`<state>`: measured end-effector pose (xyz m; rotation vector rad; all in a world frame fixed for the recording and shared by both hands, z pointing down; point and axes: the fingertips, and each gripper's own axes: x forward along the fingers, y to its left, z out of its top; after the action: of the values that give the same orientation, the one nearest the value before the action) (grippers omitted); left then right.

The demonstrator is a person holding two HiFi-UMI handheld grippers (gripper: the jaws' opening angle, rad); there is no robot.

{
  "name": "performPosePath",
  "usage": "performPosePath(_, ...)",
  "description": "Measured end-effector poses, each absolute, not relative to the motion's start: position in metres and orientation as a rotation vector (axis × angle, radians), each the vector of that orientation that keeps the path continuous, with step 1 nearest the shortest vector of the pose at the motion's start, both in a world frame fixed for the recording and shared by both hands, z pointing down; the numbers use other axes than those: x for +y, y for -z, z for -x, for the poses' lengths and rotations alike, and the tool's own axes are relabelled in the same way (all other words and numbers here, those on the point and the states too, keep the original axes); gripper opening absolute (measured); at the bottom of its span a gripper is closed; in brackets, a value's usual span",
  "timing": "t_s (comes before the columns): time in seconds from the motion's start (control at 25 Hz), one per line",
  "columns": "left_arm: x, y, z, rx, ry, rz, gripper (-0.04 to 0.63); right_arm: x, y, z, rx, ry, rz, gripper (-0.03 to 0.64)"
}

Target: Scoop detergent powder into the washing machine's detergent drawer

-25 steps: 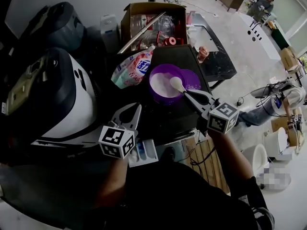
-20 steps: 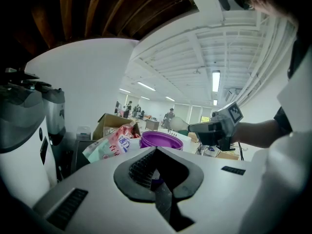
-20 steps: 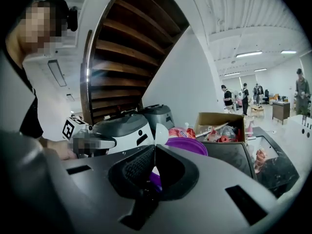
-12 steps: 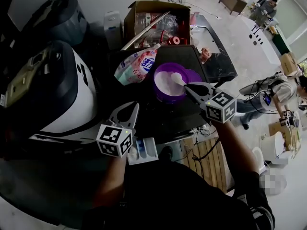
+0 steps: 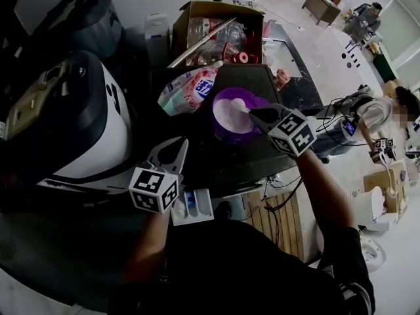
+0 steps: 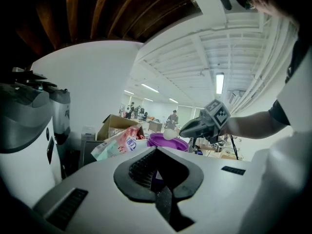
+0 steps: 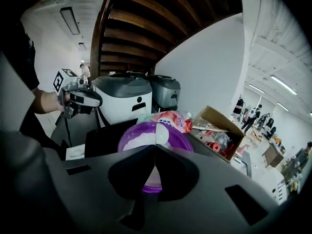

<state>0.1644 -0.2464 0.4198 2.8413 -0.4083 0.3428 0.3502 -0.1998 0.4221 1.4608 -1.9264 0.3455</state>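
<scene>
A purple bowl [image 5: 230, 120] of white detergent powder stands on a dark table. My right gripper [image 5: 253, 113] is shut on the handle of a white spoon [image 5: 240, 104], whose scoop hovers over the bowl's right part. The right gripper view shows the spoon [image 7: 161, 135] just past the jaw tips, above the powder in the bowl [image 7: 130, 139]. My left gripper [image 5: 181, 141] is shut and empty, beside the white washing machine [image 5: 79, 130] and above the pulled-out white detergent drawer [image 5: 195, 206]. From the left gripper view, the right gripper [image 6: 187, 128] and spoon [image 6: 168, 134] sit over the bowl [image 6: 170, 142].
A pink and green detergent bag [image 5: 189, 89] lies left of the bowl. Behind it stands an open cardboard box [image 5: 218, 26] full of items. A second dark appliance [image 5: 92, 21] stands beyond the washer. People are at the far right on the floor [image 5: 335, 58].
My right gripper has moved forward and up with the spoon, from the bowl's near rim to over its right part. The left gripper has barely moved.
</scene>
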Motion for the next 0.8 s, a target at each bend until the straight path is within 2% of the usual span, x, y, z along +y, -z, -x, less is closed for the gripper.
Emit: performPosePath(0.8,-0.250,-0.428,-0.155,-0.428,-0.375,-2.824,0.008,-0.230,-0.456,-0.365,-1.684,-0.243,-1.218,0.021)
